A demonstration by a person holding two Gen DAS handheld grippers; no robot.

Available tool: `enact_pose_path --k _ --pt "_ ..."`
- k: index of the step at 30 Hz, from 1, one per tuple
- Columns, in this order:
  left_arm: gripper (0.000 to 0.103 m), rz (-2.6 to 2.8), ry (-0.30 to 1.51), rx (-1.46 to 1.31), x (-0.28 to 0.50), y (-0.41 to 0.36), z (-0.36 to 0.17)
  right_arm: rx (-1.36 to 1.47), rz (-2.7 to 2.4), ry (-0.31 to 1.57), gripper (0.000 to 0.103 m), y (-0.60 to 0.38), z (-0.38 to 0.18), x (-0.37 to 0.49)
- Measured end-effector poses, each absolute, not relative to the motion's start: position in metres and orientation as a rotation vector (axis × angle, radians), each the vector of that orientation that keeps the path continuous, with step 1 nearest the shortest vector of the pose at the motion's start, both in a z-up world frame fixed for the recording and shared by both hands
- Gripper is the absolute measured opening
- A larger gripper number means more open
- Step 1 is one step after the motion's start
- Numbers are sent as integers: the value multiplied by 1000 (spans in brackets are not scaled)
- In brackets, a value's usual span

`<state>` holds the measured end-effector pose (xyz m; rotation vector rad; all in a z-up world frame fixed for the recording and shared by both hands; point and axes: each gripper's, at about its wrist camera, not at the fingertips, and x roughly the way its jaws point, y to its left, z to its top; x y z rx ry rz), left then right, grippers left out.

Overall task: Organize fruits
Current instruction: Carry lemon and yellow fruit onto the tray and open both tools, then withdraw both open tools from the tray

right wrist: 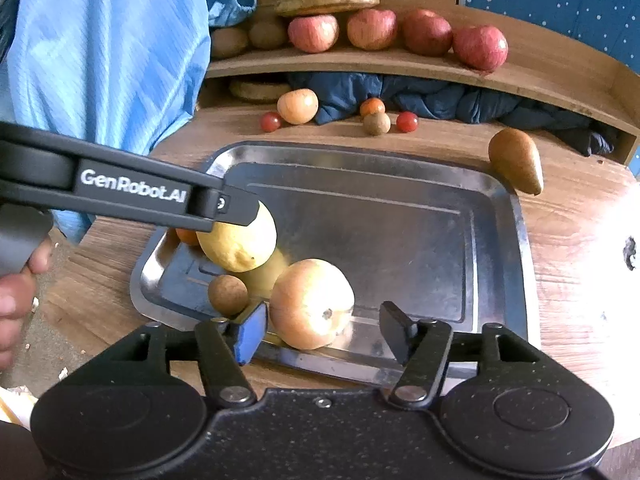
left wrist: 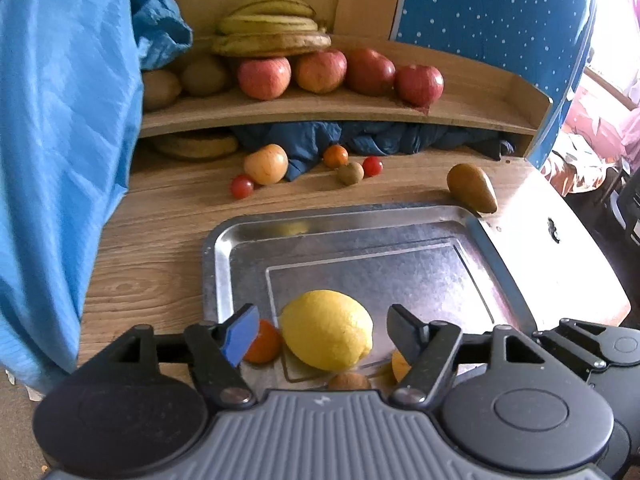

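Note:
A metal tray (left wrist: 222,252) lies on the wooden table. On it, a yellow lemon (left wrist: 326,330) sits between the fingers of my left gripper (left wrist: 322,320), which is open with a gap on each side. A small orange fruit (left wrist: 262,342) and a kiwi (left wrist: 350,380) lie beside the lemon. In the right wrist view, my right gripper (right wrist: 323,320) is open around a pale yellow apple (right wrist: 312,304) at the tray's (right wrist: 516,240) near edge. There is clear space by its right finger. The left gripper's finger (right wrist: 236,206) reaches over the lemon (right wrist: 240,244), with the kiwi (right wrist: 228,294) nearby.
A brown pear (left wrist: 472,192) rests at the tray's far right corner. Behind the tray lie a pale apple (left wrist: 266,163), cherry tomatoes (left wrist: 241,186), a tangerine (left wrist: 335,156) and a kiwi (left wrist: 351,173). The shelf (left wrist: 320,110) holds red apples (left wrist: 264,77) and bananas (left wrist: 272,32). Blue cloth (left wrist: 60,140) hangs left.

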<state>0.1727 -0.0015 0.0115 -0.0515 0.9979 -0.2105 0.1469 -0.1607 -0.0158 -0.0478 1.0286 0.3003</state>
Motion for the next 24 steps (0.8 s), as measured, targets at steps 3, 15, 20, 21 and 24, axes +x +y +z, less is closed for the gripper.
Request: enact_pose_path --k 3,15,20,21,24 --pt "83 -199 990 -53 165 3 16 -48 310 1019 69 -162 -11 144" --pt "101 -159 1017 -20 133 25 23 -36 341 1014 86 -166 6 127" --pt "102 -145 1073 22 124 27 15 -39 351 1033 95 -164 10 120" --pt "102 -143 1083 29 122 27 13 -41 352 1037 97 -164 10 119" --pt "102 -136 1116 53 118 26 8 -58 349 1064 98 -162 9 117"
